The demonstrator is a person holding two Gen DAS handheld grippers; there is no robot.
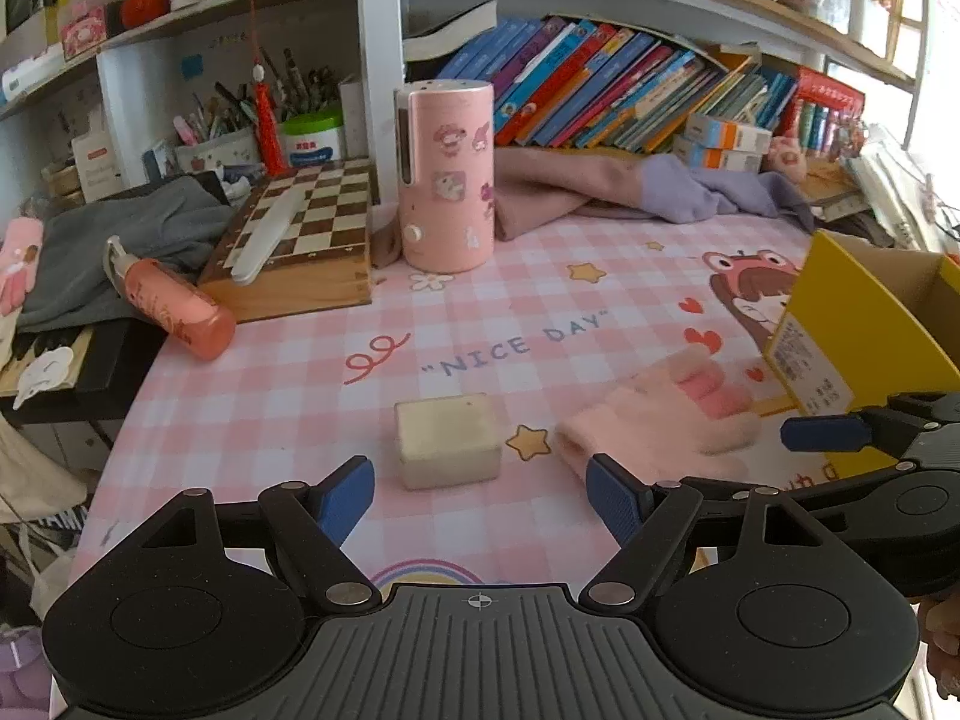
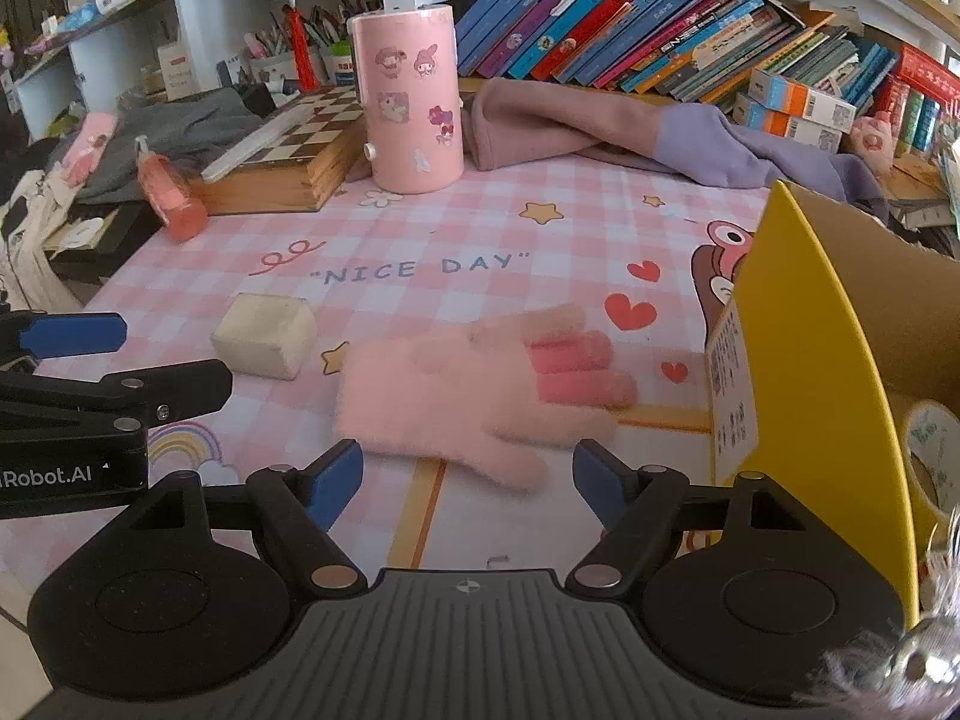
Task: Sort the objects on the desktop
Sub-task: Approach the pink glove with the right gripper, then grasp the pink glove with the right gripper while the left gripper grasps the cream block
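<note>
Two loose items on my desk mat (image 1: 288, 396): cream block (image 1: 447, 441) ahead of my spread, empty left gripper (image 1: 480, 498); pink glove (image 2: 480, 384) before my spread right gripper (image 2: 468, 480), yellow box (image 2: 840, 372) beside for sorting.

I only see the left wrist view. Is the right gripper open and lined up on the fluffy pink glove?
Observer: The right gripper is open; the fluffy pink glove lies flat just ahead of its fingertips, untouched.
Operator: Anything inside the yellow cardboard box?
Observer: The yellow cardboard box holds a round white item with green print; I can't identify it.
Operator: Where's the glove's thumb?
Observer: It points back toward the right gripper.
</note>
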